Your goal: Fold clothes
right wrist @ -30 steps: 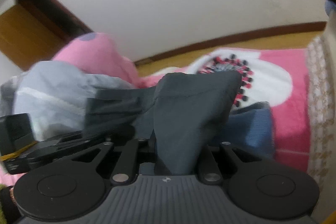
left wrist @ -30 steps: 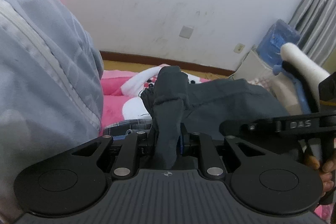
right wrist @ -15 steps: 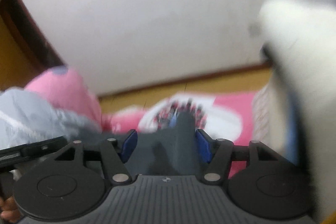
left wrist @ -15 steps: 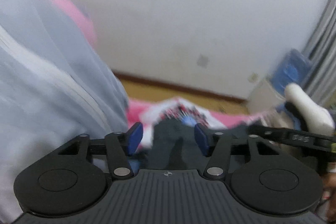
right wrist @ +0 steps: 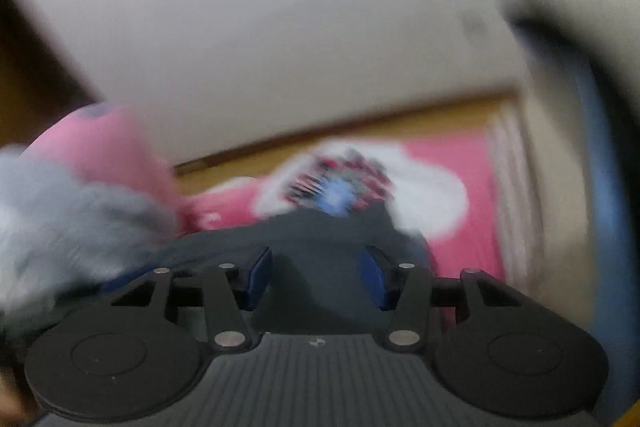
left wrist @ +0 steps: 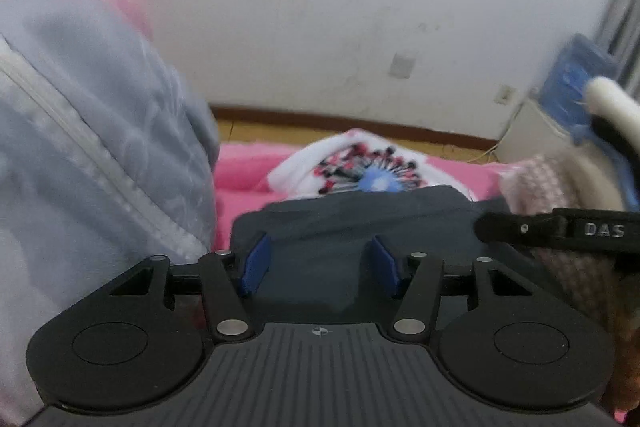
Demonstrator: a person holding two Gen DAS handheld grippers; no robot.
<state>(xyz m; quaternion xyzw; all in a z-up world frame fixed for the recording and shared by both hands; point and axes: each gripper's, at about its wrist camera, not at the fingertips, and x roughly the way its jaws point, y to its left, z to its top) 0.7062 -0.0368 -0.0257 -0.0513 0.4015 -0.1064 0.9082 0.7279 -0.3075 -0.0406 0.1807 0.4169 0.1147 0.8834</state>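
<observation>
Both grippers tilt downward over a dark grey garment point(left wrist: 360, 223) that lies spread flat on a pink blanket point(left wrist: 248, 183). The left gripper point(left wrist: 319, 265) has its two blue pads point(left wrist: 256, 263) standing apart, having just been opening, with the cloth lying below and between them but not pinched. The right gripper point(right wrist: 316, 279) likewise shows its blue pads point(right wrist: 258, 277) parted; its jaws opened and then drew in a little, and nothing is clamped between them, though this view is blurred. In the left view the black body of the right gripper juts in from the right edge. A heap of pale grey fabric with a white zip point(left wrist: 92, 155) bulks close on the left, crowding that side. Beyond the garment the blanket carries one white patch with a red-and-black flower print point(left wrist: 360, 167). Farther back run a wooden floor strip point(left wrist: 340, 135), a dark skirting board and a white wall point(left wrist: 320, 7).
</observation>
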